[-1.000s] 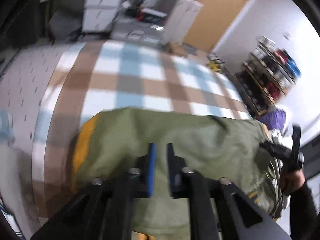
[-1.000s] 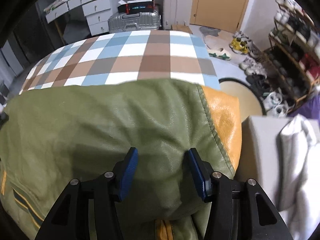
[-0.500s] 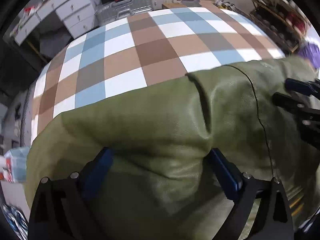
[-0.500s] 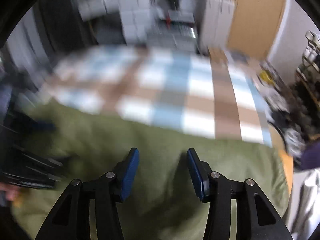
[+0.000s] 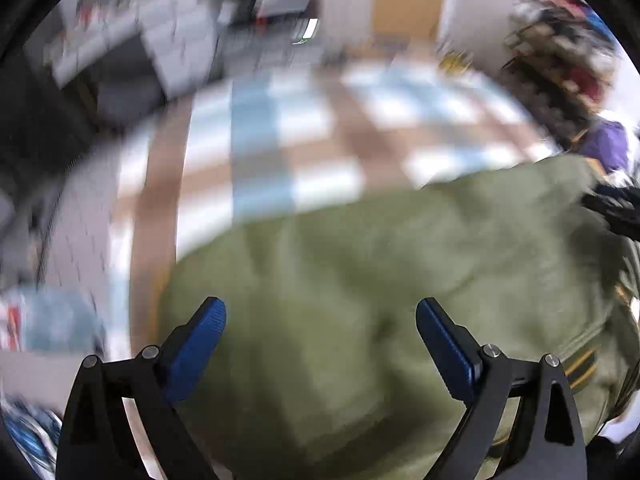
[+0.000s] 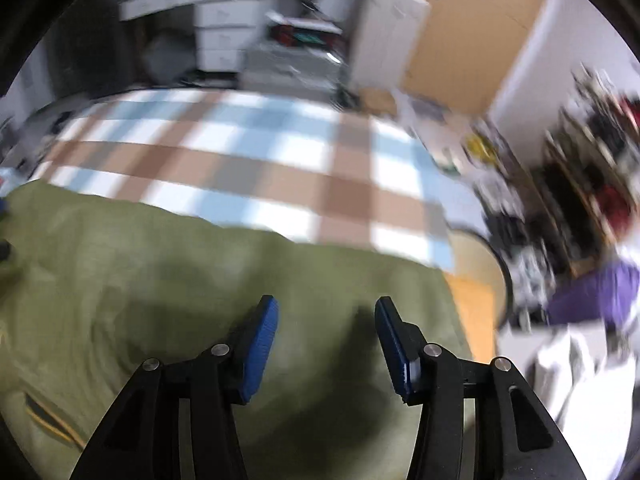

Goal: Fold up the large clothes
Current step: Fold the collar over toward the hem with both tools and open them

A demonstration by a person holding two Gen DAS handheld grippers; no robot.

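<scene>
- The green jacket (image 5: 360,280) lies on a bed covered with a checked blanket (image 5: 256,148) of blue, brown and white squares. It fills the near part of both views, and the blanket shows bare behind it.
- The left gripper (image 5: 320,316) has its two blue pads far apart. Nothing is between them; the jacket is seen only below and behind them. From the picture I cannot tell if the fingers touch the cloth.
- The right gripper (image 6: 326,312) also has its pads apart, but with a smaller gap than the left one. It holds nothing, and green cloth is seen behind the gap.
- Only the left wrist view shows the right gripper from outside: a dark shape (image 5: 616,208) at the right edge, at the far side of the jacket. It is too blurred to say more.
- Only the right wrist view shows an orange part of the jacket (image 6: 472,304) at its right end, near the edge of the bed, and a round object (image 6: 480,256) on the floor just behind it.
- The right wrist view shows a yellow and dark stripe (image 6: 52,420) at the lower left of the jacket; the left wrist view shows similar stripes (image 5: 580,368) at the lower right.
- Both views show a purple cloth (image 6: 592,292) at the right, a shelf with many things (image 5: 560,40) and a wooden door (image 6: 460,32) behind. Both pictures are blurred.
</scene>
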